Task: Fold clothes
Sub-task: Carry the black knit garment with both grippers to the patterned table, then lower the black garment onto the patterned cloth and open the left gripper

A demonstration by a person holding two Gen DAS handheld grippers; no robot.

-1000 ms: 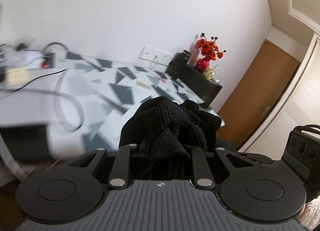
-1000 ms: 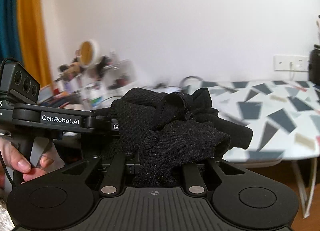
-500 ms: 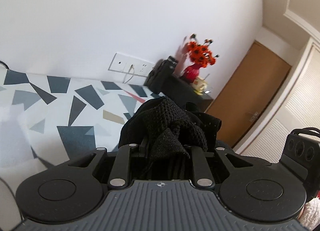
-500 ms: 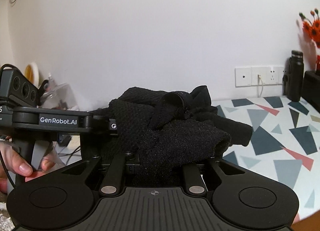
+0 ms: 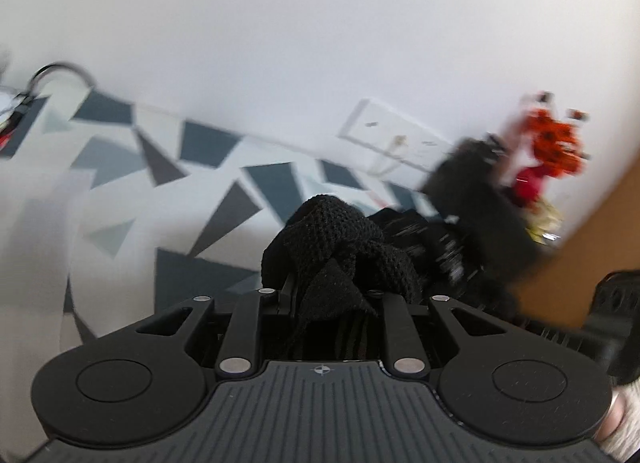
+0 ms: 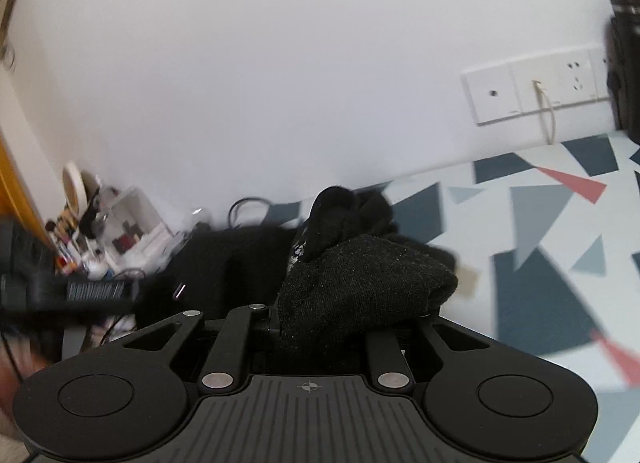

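A black knit garment point(image 5: 340, 247) is bunched between the jaws of my left gripper point(image 5: 332, 291), which is shut on it; the cloth hides the fingertips. In the right wrist view another part of the same black garment point(image 6: 360, 283) is clamped in my right gripper point(image 6: 340, 315), shut on it too. The garment stretches left from there toward the blurred left gripper point(image 6: 72, 291). Both grippers hang over a white table with grey and red triangles point(image 5: 192, 199) point(image 6: 540, 223).
A wall socket plate point(image 6: 532, 91) with a plugged cable sits above the table's back edge. Orange flowers in a red vase point(image 5: 552, 151) and a dark box point(image 5: 480, 191) stand at the right. Clutter and cables point(image 6: 120, 231) lie at the left end.
Both grippers have swept sideways over the table with the garment still clamped. The left wrist view now shows more tabletop; the right wrist view has come lower and closer to the table.
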